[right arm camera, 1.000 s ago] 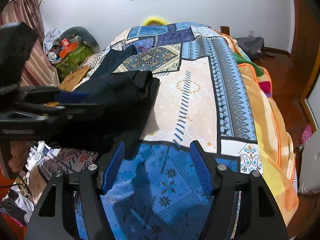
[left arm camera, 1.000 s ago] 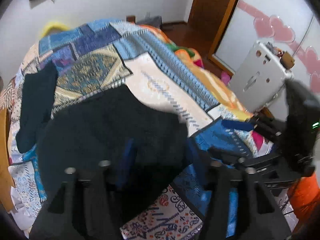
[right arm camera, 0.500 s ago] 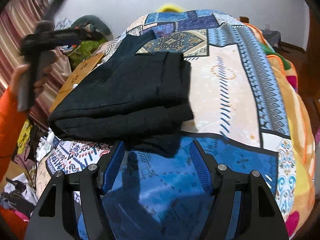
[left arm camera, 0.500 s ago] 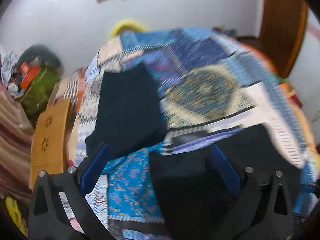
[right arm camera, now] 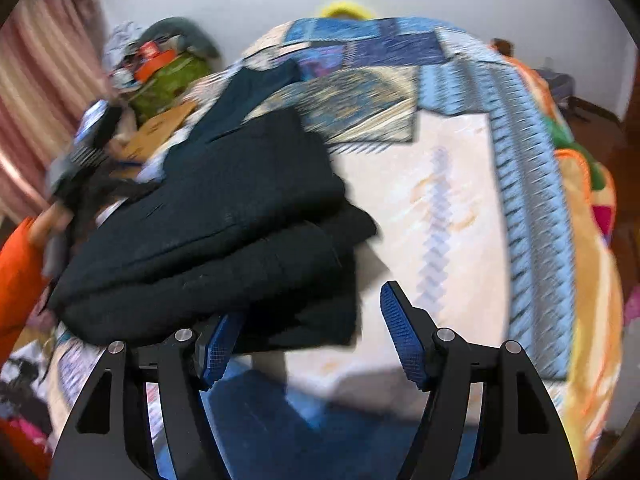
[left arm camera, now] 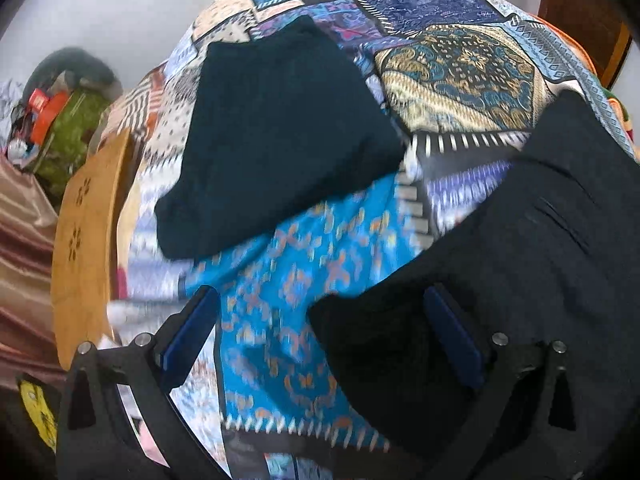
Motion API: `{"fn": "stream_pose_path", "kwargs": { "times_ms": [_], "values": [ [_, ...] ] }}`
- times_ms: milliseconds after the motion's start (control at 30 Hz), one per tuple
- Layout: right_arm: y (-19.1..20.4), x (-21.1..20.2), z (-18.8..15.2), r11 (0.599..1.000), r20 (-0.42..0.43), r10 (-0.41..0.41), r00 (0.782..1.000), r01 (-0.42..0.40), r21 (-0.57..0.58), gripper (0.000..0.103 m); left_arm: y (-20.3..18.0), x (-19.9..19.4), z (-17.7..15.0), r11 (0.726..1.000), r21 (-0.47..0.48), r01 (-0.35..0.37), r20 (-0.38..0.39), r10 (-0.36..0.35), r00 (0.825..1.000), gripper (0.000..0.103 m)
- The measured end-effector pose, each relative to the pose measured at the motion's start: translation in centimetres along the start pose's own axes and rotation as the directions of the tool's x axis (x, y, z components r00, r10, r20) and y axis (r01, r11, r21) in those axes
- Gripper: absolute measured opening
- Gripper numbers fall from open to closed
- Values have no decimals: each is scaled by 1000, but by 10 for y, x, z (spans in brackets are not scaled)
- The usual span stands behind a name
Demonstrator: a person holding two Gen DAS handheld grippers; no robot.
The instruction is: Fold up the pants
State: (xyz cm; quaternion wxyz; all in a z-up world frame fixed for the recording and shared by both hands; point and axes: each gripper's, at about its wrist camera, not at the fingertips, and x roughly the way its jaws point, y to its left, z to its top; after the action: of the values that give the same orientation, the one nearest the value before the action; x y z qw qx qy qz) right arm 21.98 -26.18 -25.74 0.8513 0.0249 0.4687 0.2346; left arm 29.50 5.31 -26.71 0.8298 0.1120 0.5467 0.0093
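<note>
- Left wrist view, far left: a tan wooden panel with flower-shaped cut-outs (left arm camera: 86, 236) is seen standing beside the bed edge; a pile of green and orange clutter (left arm camera: 60, 120) is seen behind it against the wall.
- Centre-left: a dark navy folded garment (left arm camera: 276, 136) is laid flat on the multicoloured patchwork bedspread (left arm camera: 460, 72), apart from the pants.
- Bottom: the left gripper (left arm camera: 320, 344) is held with its blue-padded fingers (left arm camera: 188, 340) spread wide; nothing is clamped. A turquoise patch of the spread is seen between them.
- Right: the black folded pants (left arm camera: 540, 264) are laid on the bedspread, with their near corner reaching in between the fingers; the right-hand pad is seen against or over the cloth, and contact cannot be told.
- Right wrist view, left: a blurred black device held in a hand with an orange sleeve (right arm camera: 76, 172) is seen at the bed's left side; it cannot be identified with certainty.
- Centre-left: the black pants are seen as a stacked bundle of several layers, resting on the bedspread near its left edge.
- Bottom: the right gripper (right arm camera: 312, 340) is held wide apart and empty. Its left pad (right arm camera: 218, 344) is placed just under the near edge of the bundle; the right pad is over bare cream fabric.
- Right: an orange blanket (right arm camera: 592, 280) is draped down the bed's side.
</note>
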Motion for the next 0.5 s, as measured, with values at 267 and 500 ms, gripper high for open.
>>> {"fn": "stream_pose_path", "kwargs": {
  "times_ms": [267, 500],
  "values": [
    [-14, -40, 6, 996, 99, -86, 991, 82, 37, 65, 0, -37, -56, 992, -120, 34, 22, -31, 999, 103],
    [19, -70, -13, 998, 141, -51, 989, 56, -35, 65, -17, -70, -80, 990, -119, 79, 57, -73, 996, 103]
  ]
}}
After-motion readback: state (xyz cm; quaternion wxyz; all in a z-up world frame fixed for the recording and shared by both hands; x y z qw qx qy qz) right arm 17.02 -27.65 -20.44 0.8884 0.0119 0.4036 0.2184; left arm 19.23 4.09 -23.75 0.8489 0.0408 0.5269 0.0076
